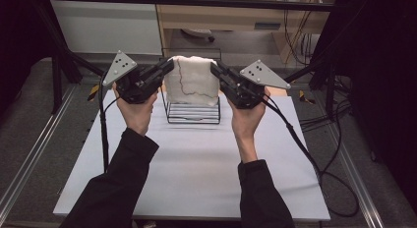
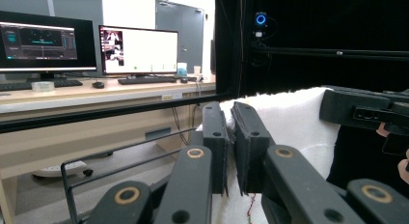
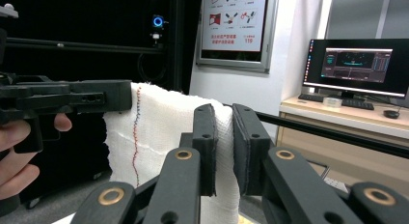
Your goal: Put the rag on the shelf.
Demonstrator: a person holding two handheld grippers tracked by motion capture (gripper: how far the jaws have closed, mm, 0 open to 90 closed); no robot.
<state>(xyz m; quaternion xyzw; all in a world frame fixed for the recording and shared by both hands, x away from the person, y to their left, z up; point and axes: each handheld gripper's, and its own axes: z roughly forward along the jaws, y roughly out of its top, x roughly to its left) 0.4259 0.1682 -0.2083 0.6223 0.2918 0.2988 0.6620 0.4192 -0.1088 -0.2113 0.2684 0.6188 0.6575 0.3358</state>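
A white towel (image 1: 192,79) with a dark stitched line hangs spread between my two grippers over a black wire rack (image 1: 193,115) at the far middle of the table. My left gripper (image 1: 169,67) is shut on the towel's upper left edge, with cloth pinched between its jaws (image 2: 230,121). My right gripper (image 1: 215,67) is shut on the upper right edge, also with cloth between its jaws (image 3: 223,130). The towel's lower part hangs down into the top of the rack; whether it touches the wires I cannot tell. The right gripper view shows the towel (image 3: 159,122) with its red and blue stitching.
The white table top (image 1: 196,164) lies bare in front of the rack. Black frame bars (image 1: 196,1) run across the back and down both sides. A cable (image 1: 305,149) trails off the right gripper. A wooden desk (image 2: 72,96) with monitors stands beyond the table.
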